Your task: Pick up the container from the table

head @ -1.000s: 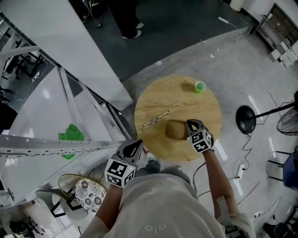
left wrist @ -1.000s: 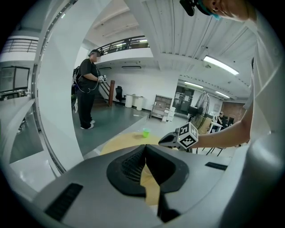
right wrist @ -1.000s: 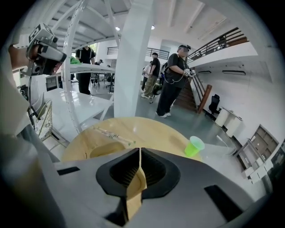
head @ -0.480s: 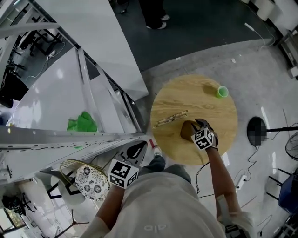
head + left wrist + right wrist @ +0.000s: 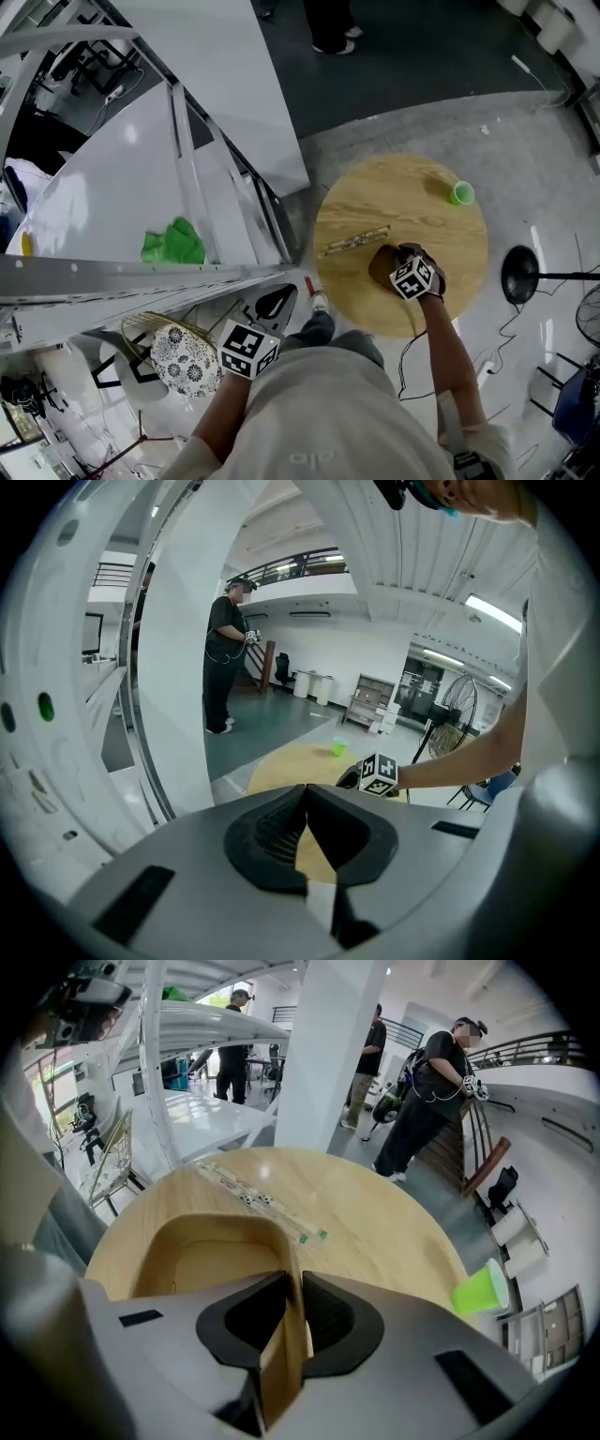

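Note:
A brown open-topped container (image 5: pixel 382 266) sits on the round wooden table (image 5: pixel 403 202), near its front edge. My right gripper (image 5: pixel 403 257) points steeply down over the container's right wall. In the right gripper view the thin wall (image 5: pixel 292 1279) stands between the jaws of that gripper (image 5: pixel 291 1288); they are closing, and both pads touch it. The container's hollow (image 5: pixel 202 1260) lies to the left of the jaws. My left gripper (image 5: pixel 272 305) hangs off the table by the person's body. Its jaws (image 5: pixel 305 794) meet at the tips with nothing between them.
A green cup (image 5: pixel 459 193) stands at the table's far right. A thin clear strip (image 5: pixel 353 242) lies left of the container. White metal framing (image 5: pixel 187 187) with a green cloth (image 5: pixel 173 244) fills the left. A fan base (image 5: pixel 518 272) stands right of the table. People (image 5: pixel 427 1101) stand beyond.
My right gripper has come down onto the container and now straddles its wall. The left gripper has drifted slightly beside the body. The head view has shifted.

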{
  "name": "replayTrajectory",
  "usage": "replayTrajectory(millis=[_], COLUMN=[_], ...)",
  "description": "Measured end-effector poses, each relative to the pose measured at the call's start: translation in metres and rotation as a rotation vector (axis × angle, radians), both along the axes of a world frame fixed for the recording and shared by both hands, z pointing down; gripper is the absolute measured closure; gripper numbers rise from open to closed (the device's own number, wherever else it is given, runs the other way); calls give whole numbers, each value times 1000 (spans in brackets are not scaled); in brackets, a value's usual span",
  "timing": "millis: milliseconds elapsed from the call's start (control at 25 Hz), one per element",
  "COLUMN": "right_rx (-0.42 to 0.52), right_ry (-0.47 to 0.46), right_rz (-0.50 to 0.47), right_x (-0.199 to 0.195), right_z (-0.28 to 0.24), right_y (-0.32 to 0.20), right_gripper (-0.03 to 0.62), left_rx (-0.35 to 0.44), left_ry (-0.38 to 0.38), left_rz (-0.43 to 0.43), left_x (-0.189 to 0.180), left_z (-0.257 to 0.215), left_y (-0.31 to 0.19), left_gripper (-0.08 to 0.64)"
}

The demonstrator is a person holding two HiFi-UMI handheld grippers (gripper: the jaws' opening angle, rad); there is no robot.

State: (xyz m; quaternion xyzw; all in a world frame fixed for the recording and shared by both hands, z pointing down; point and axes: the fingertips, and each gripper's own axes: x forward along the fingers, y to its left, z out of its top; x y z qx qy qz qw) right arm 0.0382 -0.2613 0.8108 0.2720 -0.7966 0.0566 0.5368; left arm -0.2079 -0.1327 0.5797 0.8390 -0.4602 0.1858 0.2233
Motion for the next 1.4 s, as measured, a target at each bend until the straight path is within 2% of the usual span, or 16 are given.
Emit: replayTrajectory(millis=[200,520,960,1400], right_rx=[14,127,324,559], right_ry=[-47,-134,-259,-361], right_rz=[37,140,422,685], right_x=[1,16,98,189], right_z=[-23,-105,-237,-333], right_y=[0,1,39,136], right_gripper=[542,551,551,551], left_rx=[13,51,126,195], left_ry=[10,45,129,195], left_rz=[22,85,246,429], left_x=[7,36,112,202], left_z=[-3,-20,-62,-96], left_y=[-5,-19,-46,-42], left_gripper=[543,543,543,543])
